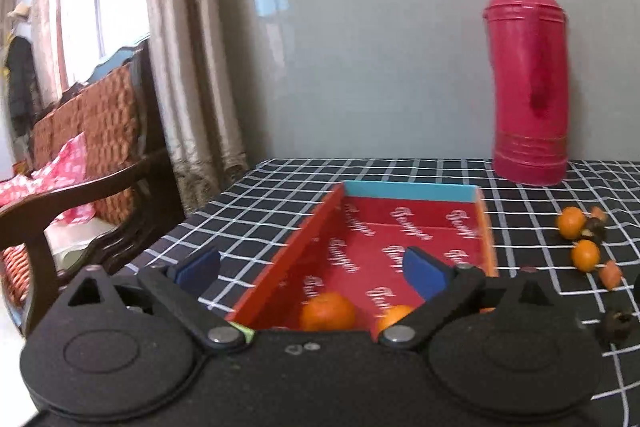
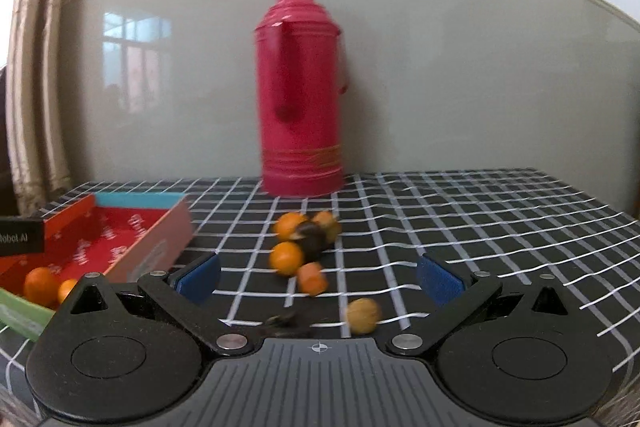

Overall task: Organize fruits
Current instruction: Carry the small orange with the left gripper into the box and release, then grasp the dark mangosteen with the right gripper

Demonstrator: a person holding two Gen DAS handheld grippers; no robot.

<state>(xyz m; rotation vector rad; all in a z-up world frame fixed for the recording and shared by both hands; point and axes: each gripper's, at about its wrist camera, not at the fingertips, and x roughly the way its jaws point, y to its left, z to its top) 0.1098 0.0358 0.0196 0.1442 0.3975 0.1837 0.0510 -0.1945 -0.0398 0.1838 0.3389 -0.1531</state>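
A red cardboard box (image 1: 400, 227) with white lettering lies open on the checked cloth; two oranges (image 1: 327, 311) sit at its near end. My left gripper (image 1: 312, 273) is open and empty, hovering over the box's near left wall. In the right wrist view the box (image 2: 132, 227) is at the left. A cluster of oranges (image 2: 286, 257), dark fruits (image 2: 314, 241) and an orange-red piece (image 2: 312, 277) lies ahead of my right gripper (image 2: 318, 279), which is open and empty. A yellowish round fruit (image 2: 362, 315) lies near it.
A tall red thermos (image 2: 300, 91) stands at the back by the grey wall; it also shows in the left wrist view (image 1: 528, 75). A wooden chair (image 1: 80, 187) and curtains (image 1: 188, 47) are left of the table. Loose fruits (image 1: 584, 239) lie right of the box.
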